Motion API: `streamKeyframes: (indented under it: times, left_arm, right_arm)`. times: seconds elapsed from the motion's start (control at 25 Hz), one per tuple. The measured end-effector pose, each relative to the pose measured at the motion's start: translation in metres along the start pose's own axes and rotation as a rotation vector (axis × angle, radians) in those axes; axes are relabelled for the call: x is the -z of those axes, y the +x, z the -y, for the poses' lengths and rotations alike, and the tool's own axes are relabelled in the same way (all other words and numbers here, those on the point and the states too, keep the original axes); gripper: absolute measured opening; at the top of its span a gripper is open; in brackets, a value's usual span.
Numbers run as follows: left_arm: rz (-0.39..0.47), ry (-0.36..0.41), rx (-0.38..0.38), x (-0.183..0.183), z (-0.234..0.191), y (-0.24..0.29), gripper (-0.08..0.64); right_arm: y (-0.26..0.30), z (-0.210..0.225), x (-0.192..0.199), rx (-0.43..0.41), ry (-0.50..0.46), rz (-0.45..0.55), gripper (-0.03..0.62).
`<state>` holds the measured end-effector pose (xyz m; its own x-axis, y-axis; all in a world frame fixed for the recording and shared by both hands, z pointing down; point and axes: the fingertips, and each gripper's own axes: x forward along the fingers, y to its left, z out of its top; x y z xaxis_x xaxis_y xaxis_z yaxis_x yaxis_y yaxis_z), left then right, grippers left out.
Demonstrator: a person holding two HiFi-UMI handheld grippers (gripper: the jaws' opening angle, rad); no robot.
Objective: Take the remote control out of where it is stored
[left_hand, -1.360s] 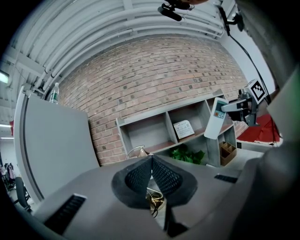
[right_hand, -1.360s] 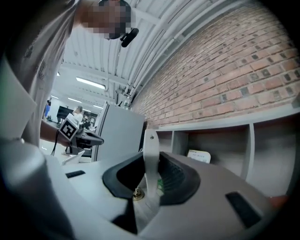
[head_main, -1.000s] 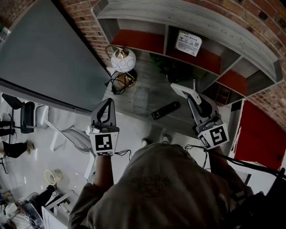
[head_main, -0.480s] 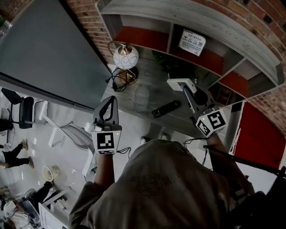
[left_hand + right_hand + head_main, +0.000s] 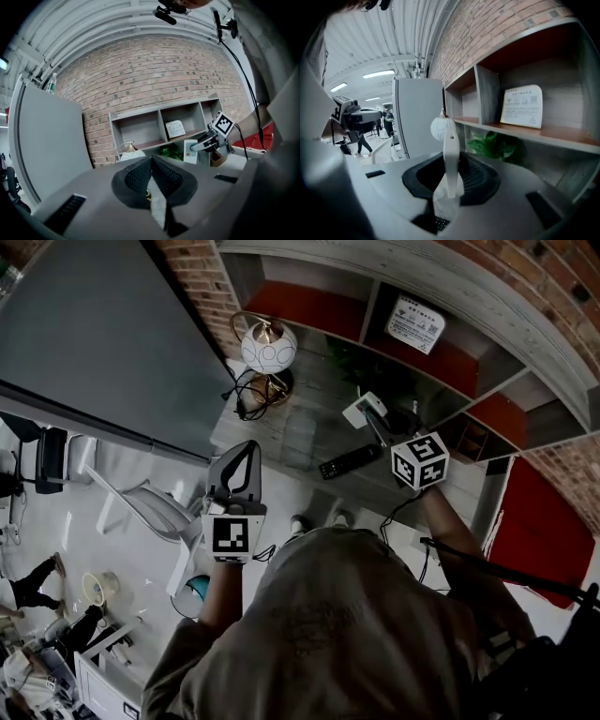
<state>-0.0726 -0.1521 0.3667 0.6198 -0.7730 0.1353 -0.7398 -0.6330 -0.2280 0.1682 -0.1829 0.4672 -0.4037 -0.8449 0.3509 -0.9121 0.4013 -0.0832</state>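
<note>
Right claw [image 5: 451, 165] clamped on the white remote [image 5: 451, 136], pinching its lower end so it juts up beyond the tips, clear of the shelf [image 5: 543, 134] just ahead. Left claw [image 5: 151, 174] is pinched closed, empty, likely spare.

No legible text; printed card [image 5: 415, 324] on shelf [image 5: 309, 310] bears print too small to read.

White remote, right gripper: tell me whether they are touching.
Touching. The right gripper view shows the jaws of the right gripper clamped on the white remote, seen edge-on; the left gripper view shows it carried in them.
</note>
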Motion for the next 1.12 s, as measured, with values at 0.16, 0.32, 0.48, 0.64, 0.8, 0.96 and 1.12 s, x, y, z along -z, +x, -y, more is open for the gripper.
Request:
streamKeyframes:
  times: [0.16, 0.32, 0.48, 0.64, 0.8, 0.96, 1.12]
  left_arm:
    - [-0.014, -0.01, 0.009, 0.006, 0.003, 0.002, 0.011]
    - [-0.034, -0.017, 0.014, 0.013, 0.005, 0.004, 0.011]
    - [-0.049, -0.021, 0.016, 0.018, 0.004, 0.007, 0.011]
    - [-0.073, -0.019, 0.015, 0.025, 0.0, 0.009, 0.011]
    - [-0.089, -0.02, 0.016, 0.03, -0.003, 0.01, 0.011]
    - [-0.106, -0.02, 0.021, 0.034, -0.004, 0.009, 0.011]
    - [-0.11, -0.024, 0.012, 0.036, -0.009, 0.008, 0.011]
  right_arm:
    - [0.028, 0.003, 0.044, -0.007, -0.003, -0.111, 0.092]
    - [0.05, 0.0, 0.09, -0.027, 0.021, -0.215, 0.092]
    - [0.067, -0.007, 0.127, -0.051, 0.035, -0.298, 0.092]
    - [0.079, -0.014, 0.153, -0.069, 0.046, -0.357, 0.092]
    - [0.086, -0.018, 0.166, -0.074, 0.072, -0.383, 0.092]
    - [0.09, -0.019, 0.175, -0.064, 0.099, -0.396, 0.092]
    - [0.092, -0.022, 0.178, -0.057, 0.128, -0.39, 0.092]
